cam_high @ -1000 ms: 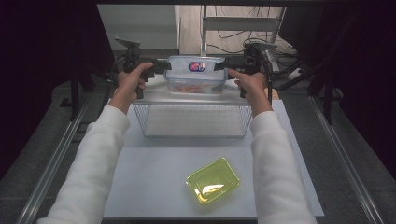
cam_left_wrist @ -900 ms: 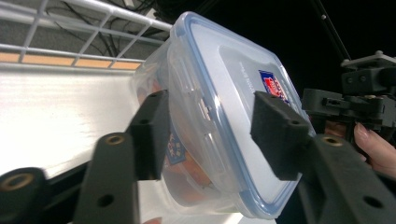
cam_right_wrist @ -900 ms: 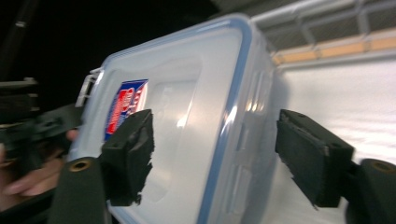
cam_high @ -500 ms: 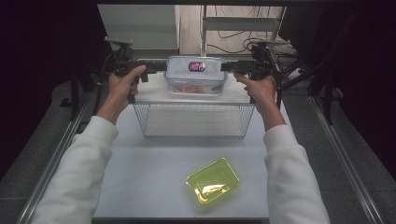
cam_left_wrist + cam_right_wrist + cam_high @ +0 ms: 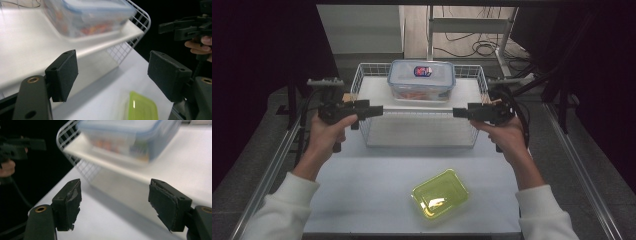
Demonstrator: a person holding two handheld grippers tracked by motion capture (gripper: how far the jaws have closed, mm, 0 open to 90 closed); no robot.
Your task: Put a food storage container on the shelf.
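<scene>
Clear plastic food container with a blue-rimmed lid [image 5: 421, 80] sits on top of a white wire basket [image 5: 362, 75], toward its far edge, resting on the white panel that covers the basket top. Something orange-red shows through the walls, but it's too blurry in both gripper views to say what the food is. A small red and blue label is on the lid; no chance of reading it. The lid looks fully seated.

Closer to the person, a translucent yellow-green rectangular tub [image 5: 440, 193] lies on the white worktop [image 5: 362, 195], well apart from the basket. Something pale glints inside; it could just be a reflection. In the left gripper view only one corner of that tub shows.

The left hand-held gripper [image 5: 377, 110] is beside the basket's left front corner, and its jaws have just been opening; they stand wide apart with nothing between them. The right hand-held gripper [image 5: 458, 112] is at the right front, jaws also spread and empty, and its pad foam looks frayed at the edges. Neither touches the container. Everything beyond the worktop edges is mostly dark.
</scene>
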